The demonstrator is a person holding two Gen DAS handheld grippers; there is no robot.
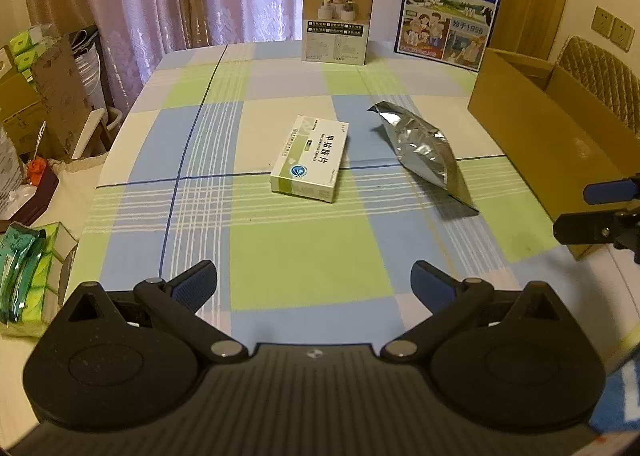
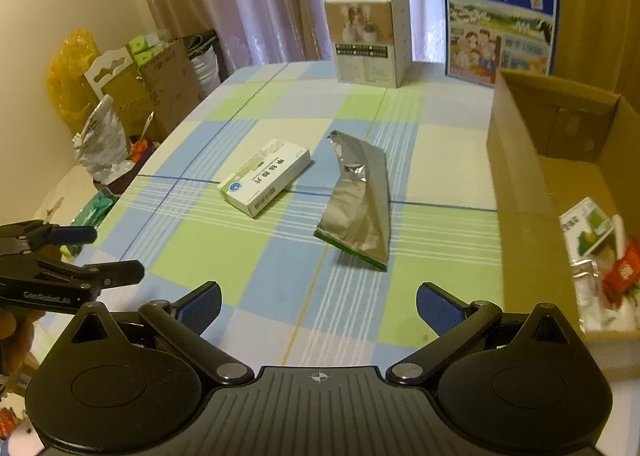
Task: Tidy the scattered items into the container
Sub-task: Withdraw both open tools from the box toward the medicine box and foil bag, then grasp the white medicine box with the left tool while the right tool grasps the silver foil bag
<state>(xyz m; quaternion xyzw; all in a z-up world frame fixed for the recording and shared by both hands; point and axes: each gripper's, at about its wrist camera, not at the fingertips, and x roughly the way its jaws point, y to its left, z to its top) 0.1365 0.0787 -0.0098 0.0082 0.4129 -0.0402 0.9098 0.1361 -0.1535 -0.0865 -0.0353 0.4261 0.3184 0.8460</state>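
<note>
A white and green medicine box (image 1: 309, 159) lies flat at the table's middle; it also shows in the right wrist view (image 2: 266, 176). A silver foil pouch (image 1: 424, 154) lies to its right (image 2: 358, 202). The open cardboard box (image 1: 548, 136) stands at the table's right side (image 2: 520, 160) and holds several small packets (image 2: 600, 256). My left gripper (image 1: 314, 284) is open and empty over the near table edge. My right gripper (image 2: 318, 306) is open and empty, near the pouch's front. Each gripper shows at the other view's edge.
A tall beige product box (image 1: 338, 18) and a blue milk carton panel (image 1: 448, 6) stand at the table's far end. Cartons, bags and tissue packs (image 1: 24, 280) crowd the floor left of the table. Curtains hang behind.
</note>
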